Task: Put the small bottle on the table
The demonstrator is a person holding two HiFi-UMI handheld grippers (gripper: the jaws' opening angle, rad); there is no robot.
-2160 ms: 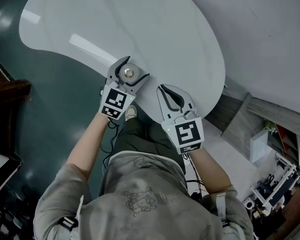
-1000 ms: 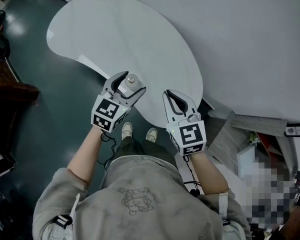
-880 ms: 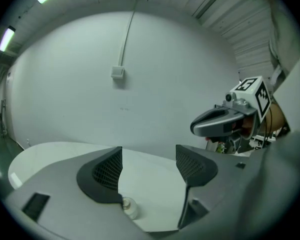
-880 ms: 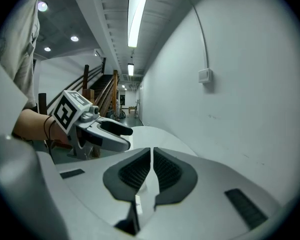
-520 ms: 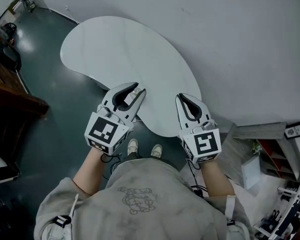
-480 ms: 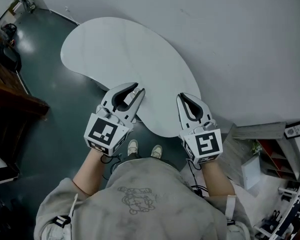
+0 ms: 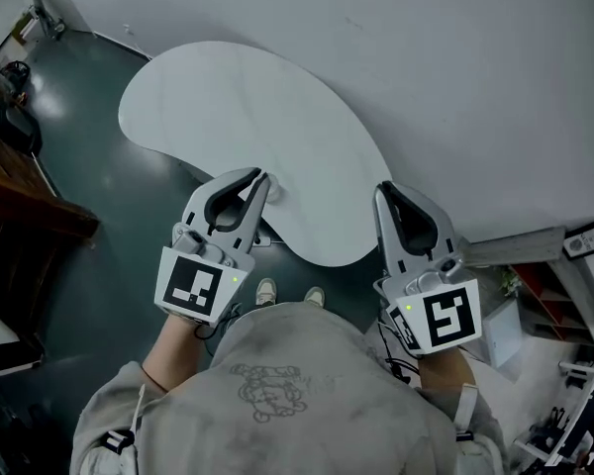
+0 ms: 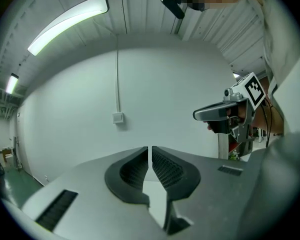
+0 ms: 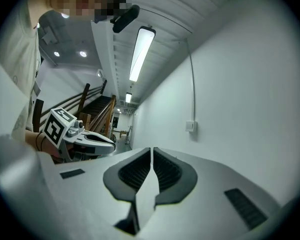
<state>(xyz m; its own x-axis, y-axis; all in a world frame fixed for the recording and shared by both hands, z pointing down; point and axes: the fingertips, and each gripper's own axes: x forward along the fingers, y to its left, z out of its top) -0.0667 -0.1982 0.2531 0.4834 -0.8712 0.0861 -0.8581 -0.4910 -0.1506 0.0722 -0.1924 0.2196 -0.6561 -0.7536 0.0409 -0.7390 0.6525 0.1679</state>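
The small pale bottle (image 7: 274, 194) stands on the white kidney-shaped table (image 7: 228, 97) near its front edge, partly hidden by my left gripper's tip. My left gripper (image 7: 261, 177) is raised just left of it, its jaws closing to a thin slit with nothing between them. In the left gripper view that gripper (image 8: 150, 151) points at the white wall, not at the bottle. My right gripper (image 7: 384, 190) hovers shut and empty over the table's right end. The right gripper view shows its pads (image 9: 151, 151) together.
Dark green floor (image 7: 109, 216) surrounds the table. Dark wooden furniture (image 7: 20, 206) stands at the left. A white wall (image 7: 455, 67) runs behind the table, and shelves with clutter (image 7: 574, 364) sit at the lower right. The person's shoes (image 7: 287, 293) show below the table edge.
The left jaws, wide round the bottle a second ago, have closed and drawn back off it. Both grippers have risen toward the head camera, the right one shifting right.
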